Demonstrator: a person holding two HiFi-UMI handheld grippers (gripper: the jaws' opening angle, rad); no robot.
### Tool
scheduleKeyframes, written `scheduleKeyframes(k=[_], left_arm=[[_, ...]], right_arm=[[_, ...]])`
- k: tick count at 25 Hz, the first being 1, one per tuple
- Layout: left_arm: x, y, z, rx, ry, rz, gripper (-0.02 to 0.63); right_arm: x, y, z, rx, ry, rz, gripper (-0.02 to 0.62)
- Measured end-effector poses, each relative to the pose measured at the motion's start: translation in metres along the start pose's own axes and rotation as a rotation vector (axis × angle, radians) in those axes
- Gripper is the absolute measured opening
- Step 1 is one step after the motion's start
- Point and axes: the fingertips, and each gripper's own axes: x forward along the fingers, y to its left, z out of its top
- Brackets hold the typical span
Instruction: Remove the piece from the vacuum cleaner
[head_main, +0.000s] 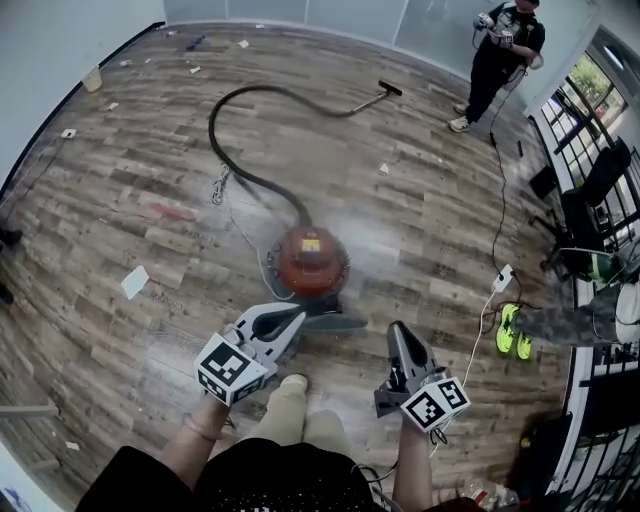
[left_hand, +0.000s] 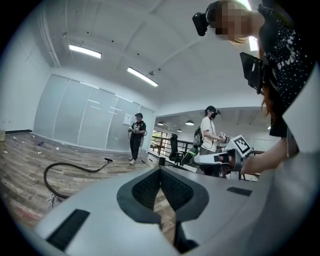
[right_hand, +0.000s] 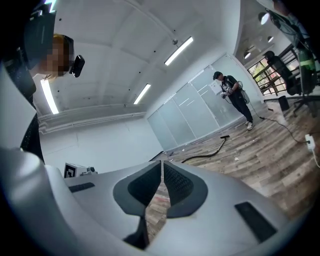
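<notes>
head view: vacuum (head_main: 312, 260) just beyond left claw (head_main: 298, 318)

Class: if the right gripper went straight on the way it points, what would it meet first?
Probably nothing near: the shut right gripper points level, passing right of the round red vacuum cleaner toward the far white wall.

Just ahead of you, the round red vacuum cleaner (head_main: 311, 260) stands upright on the floor (head_main: 130, 200). Its black hose (head_main: 212, 130) curves away from you, ending in a nozzle (head_main: 389, 88).
</notes>
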Motion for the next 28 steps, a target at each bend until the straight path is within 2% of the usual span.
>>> scheduleKeyframes(k=[3,8,16,19,23,28], left_arm=[[0.012,0.016,-0.027,0.0,0.017,0.002,0.008],[0.037,0.036,-0.077,-0.015,0.018,-0.016,0.008],[0.081,0.05,-0.168,0.01,0.003,-0.042,0.008],[0.096,0.053,-0.205,0.027,-0.012,-0.042,0.008],[0.114,0.061,-0.261,0.051,-0.028,-0.029,0.008],[0.124,0.071,-0.318,0.119,-0.074,-0.022,0.008]], right_arm=[[0.009,-0.033,-0.014,0.004,0.005,-0.014,0.011],[0.031,-0.078,-0.045,0.01,0.011,0.026,0.011],[0.06,-0.128,-0.137,-0.002,0.043,0.078,0.011],[0.069,-0.143,-0.174,-0.042,0.059,0.114,0.011],[0.078,-0.174,-0.217,-0.071,0.027,0.127,0.011],[0.079,-0.201,-0.255,-0.225,-0.002,0.138,0.011]])
